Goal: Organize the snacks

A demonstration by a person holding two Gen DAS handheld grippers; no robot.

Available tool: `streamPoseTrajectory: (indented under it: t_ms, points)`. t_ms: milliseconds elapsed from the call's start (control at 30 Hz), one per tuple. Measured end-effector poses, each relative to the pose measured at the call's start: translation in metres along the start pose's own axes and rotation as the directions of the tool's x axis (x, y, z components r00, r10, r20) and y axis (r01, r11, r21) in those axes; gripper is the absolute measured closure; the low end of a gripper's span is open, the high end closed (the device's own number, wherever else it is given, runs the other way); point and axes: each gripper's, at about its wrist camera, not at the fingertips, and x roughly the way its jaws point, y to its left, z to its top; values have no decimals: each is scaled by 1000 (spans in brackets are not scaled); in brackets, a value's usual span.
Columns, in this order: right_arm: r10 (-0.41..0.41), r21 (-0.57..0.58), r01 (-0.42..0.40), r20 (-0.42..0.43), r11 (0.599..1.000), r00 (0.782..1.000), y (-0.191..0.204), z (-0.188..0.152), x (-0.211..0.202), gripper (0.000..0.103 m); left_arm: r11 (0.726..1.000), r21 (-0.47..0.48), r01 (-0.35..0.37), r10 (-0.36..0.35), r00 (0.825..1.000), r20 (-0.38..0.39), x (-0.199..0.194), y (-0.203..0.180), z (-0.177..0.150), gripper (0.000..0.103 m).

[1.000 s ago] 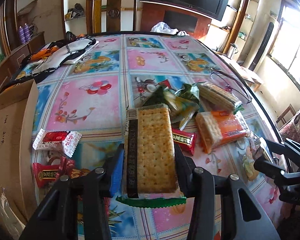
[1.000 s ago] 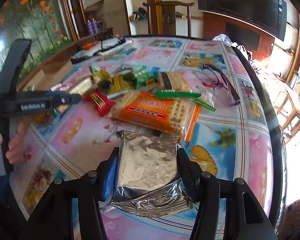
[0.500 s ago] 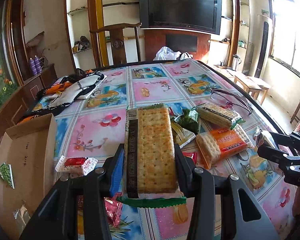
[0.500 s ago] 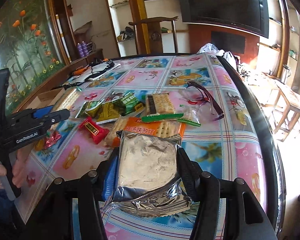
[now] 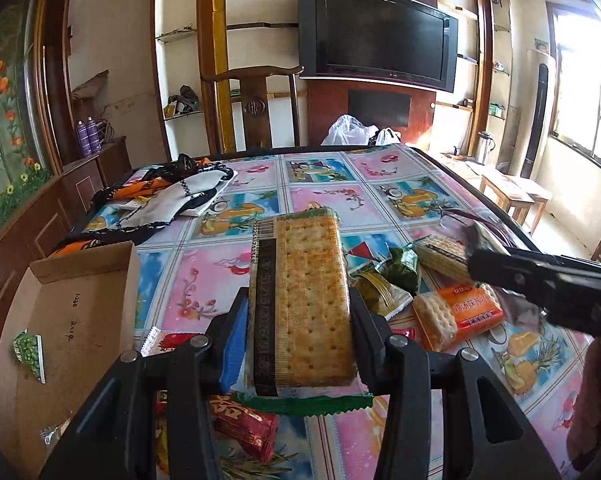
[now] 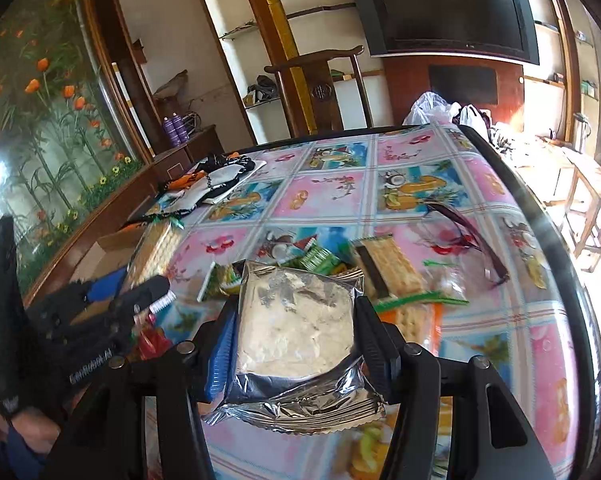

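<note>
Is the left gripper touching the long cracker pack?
Touching. The left wrist view shows the left gripper with both fingers pressed against the sides of the cracker pack.

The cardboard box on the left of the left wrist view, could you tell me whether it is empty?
No, the cardboard box already holds a small green snack packet lying near its left side.
</note>
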Motion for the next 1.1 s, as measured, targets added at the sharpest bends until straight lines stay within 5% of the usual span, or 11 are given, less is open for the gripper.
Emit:
streamPoseTrajectory:
  t_ms: [267, 633, 1100]
  points:
    - [-19, 87, 15, 48, 996, 999, 30, 32, 28, 43, 999, -35, 3, -4, 1000, -16, 1, 13, 0, 59]
    - [49, 148, -47, -11, 988, 999, 13, 11, 55, 43, 995, -93, 33, -35, 999, -19, -5, 29, 2, 58]
    - [90, 49, -89, -29, 995, 995, 48, 1, 57, 43, 986, -166, 1, -2, 1000, -8, -8, 60, 2, 58]
